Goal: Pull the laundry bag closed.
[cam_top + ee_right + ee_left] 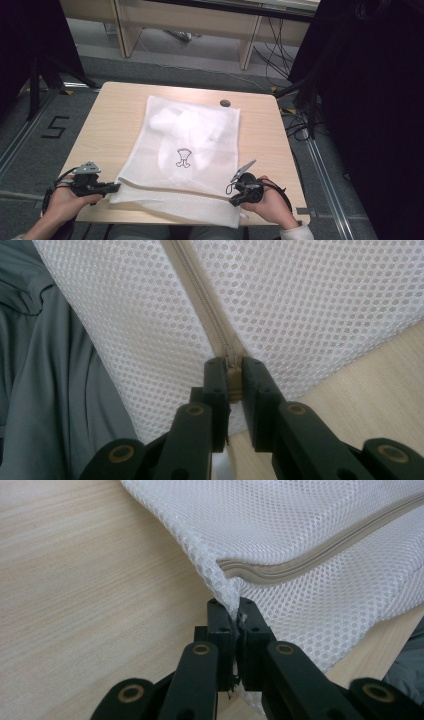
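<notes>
2 grippers sit at the near edge of the table, with bare wood on both sides of the white mesh bag. The left gripper meets the bag's near left corner, the right gripper its near right. Left gripper view: jaws pinch the bag's corner beside the zipper. Right gripper view: jaws squeeze the zipper pull.

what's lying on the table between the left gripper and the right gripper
The near edge of the white mesh bag, with its zipper, spans from the left gripper to the right gripper, per the high view.
</notes>
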The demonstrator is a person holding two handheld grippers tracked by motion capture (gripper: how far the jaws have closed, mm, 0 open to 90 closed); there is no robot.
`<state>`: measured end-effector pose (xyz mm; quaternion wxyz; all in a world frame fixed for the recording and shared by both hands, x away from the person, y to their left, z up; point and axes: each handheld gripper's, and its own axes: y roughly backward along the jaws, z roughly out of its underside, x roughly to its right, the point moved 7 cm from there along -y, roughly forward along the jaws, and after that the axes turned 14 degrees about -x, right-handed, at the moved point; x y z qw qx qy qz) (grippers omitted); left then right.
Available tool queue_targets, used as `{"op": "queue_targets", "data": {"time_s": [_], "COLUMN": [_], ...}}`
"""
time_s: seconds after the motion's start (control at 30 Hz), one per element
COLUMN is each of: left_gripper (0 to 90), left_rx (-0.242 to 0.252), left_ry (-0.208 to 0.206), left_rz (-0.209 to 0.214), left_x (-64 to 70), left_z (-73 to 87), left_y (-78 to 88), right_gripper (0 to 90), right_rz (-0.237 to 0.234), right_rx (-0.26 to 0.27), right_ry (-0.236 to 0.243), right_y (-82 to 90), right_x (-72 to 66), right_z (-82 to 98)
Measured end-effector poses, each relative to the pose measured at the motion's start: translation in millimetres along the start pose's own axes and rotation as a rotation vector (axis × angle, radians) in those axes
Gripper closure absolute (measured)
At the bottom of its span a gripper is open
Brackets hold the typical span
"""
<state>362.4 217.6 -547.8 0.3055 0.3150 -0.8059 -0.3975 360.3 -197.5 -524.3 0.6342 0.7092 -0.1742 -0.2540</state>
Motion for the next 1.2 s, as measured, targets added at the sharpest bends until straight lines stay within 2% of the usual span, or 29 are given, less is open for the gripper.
{"op": "queue_targets", "data": {"time_s": [0.03, 0.07, 0.1, 0.17, 0.2, 0.23, 0.27, 0.33, 0.4, 0.43, 0.47, 0.5, 0.6, 0.63, 0.67, 0.7, 0.77, 0.8, 0.83, 0.87, 0.9, 0.93, 0.97, 1.0, 1.03, 1.07, 1.13, 1.17, 1.2], "left_gripper": [86.0, 85.9, 85.8, 85.3, 84.9, 84.2, 83.5, 82.1, 78.1, 73.8, 64.3, 64.3, 52.3, 49.2, 46.4, 44.3, 40.3, 38.6, 36.2, 34.2, 32.7, 31.8, 31.1, 30.7, 30.4, 30.4, 30.0, 29.9, 29.9], "left_rx": [-0.024, -0.016, -0.031, -0.014, -0.029, -0.047, -0.056, -0.057, -0.053, -0.063, -0.038, -0.033, 0.012, 0.011, 0.051, 0.029, 0.036, 0.094, 0.067, 0.059, 0.09, 0.072, 0.078, 0.078, 0.083, 0.081, 0.089, 0.114, 0.115], "left_ry": [-0.004, 0.005, -0.007, 0.0, -0.024, -0.024, -0.032, -0.045, -0.035, -0.053, -0.052, -0.047, -0.054, -0.04, -0.004, -0.03, -0.034, -0.001, -0.03, -0.033, -0.009, -0.04, -0.04, -0.038, -0.04, -0.05, -0.044, -0.024, -0.022], "left_rz": [0.0, 0.003, 0.005, 0.0, -0.002, -0.004, -0.003, -0.016, -0.02, -0.025, -0.029, -0.031, -0.049, -0.041, -0.039, -0.053, -0.053, -0.059, -0.072, -0.078, -0.079, -0.099, -0.101, -0.103, -0.107, -0.106, -0.107, -0.101, -0.099], "left_x": [-0.1, 0.9, 0.9, 2.5, 1.8, 2.1, 2.5, 2.0, 3.3, 2.5, 2.7, 3.1, 1.0, 0.8, 2.6, -0.3, -0.9, 0.7, -2.1, -3.0, -2.2, -4.9, -5.1, -5.1, -5.0, -5.2, -3.9, -2.1, -1.8], "left_z": [1.4, 1.1, 2.0, 0.9, 2.2, 3.4, 3.5, 3.7, 3.1, 3.9, 2.5, 1.6, -2.4, -3.1, -6.0, -4.8, -5.9, -10.0, -8.4, -8.0, -10.0, -8.8, -9.3, -9.4, -9.7, -10.0, -11.0, -13.1, -13.4], "left_y": [0.2, -1.4, -1.6, -3.5, -3.2, -3.8, -3.7, -4.2, -5.4, -5.1, -6.1, -5.6, -3.5, -2.7, -3.8, -1.5, -0.1, -1.7, 0.7, 1.8, 0.8, 3.4, 3.7, 4.0, 4.1, 4.0, 3.8, 2.6, 2.3], "right_gripper": [82.0, 81.9, 81.8, 81.3, 81.0, 80.3, 79.5, 76.4, 70.9, 66.6, 60.4, 60.4, 54.3, 53.1, 52.1, 50.8, 47.7, 45.8, 44.8, 44.6, 44.1, 43.6, 43.2, 42.7, 42.2, 42.2, 41.9, 41.9, 41.8], "right_rz": [-0.005, -0.006, -0.004, -0.002, -0.003, -0.004, -0.005, -0.005, -0.013, -0.012, -0.021, -0.021, -0.01, -0.006, -0.009, -0.003, -0.002, -0.003, 0.005, -0.019, -0.021, -0.02, -0.026, -0.022, -0.03, -0.03, -0.041, -0.045, -0.046], "right_rx": [-0.002, -0.003, -0.005, -0.003, -0.002, -0.001, -0.005, 0.002, 0.024, 0.043, 0.091, 0.091, 0.159, 0.184, 0.198, 0.214, 0.268, 0.284, 0.33, 0.351, 0.372, 0.393, 0.441, 0.467, 0.487, 0.487, 0.486, 0.455, 0.458], "right_ry": [-0.002, -0.003, -0.002, 0.001, 0.002, 0.007, -0.007, -0.006, -0.009, -0.022, -0.043, -0.043, -0.077, -0.076, -0.092, -0.106, -0.128, -0.137, -0.182, -0.208, -0.211, -0.235, -0.261, -0.277, -0.327, -0.327, -0.349, -0.356, -0.362], "right_y": [-0.5, -1.1, -1.4, -2.0, -2.4, -2.8, -3.3, -4.2, -4.0, -2.7, -0.4, -0.4, 4.7, 6.6, 8.4, 9.2, 12.5, 13.1, 15.2, 18.2, 20.6, 23.5, 26.1, 27.8, 28.9, 28.9, 27.7, 27.0, 25.9], "right_x": [-0.6, -0.7, -0.4, -0.1, -0.2, -0.3, -0.7, 0.8, 2.1, 2.8, 3.0, 3.0, 7.1, 9.8, 10.6, 11.9, 16.7, 18.5, 20.5, 19.7, 22.3, 25.0, 27.1, 29.7, 32.9, 32.9, 36.1, 37.5, 39.2], "right_z": [0.0, -0.1, 0.1, 0.4, 0.7, 1.1, 2.7, 5.0, 7.3, 8.3, 8.1, 8.1, 6.2, 5.1, 4.8, 3.8, 1.3, 0.3, -0.9, -0.5, -0.5, 0.1, -0.9, -0.4, 2.0, 2.0, 4.7, 7.8, 8.5]}}
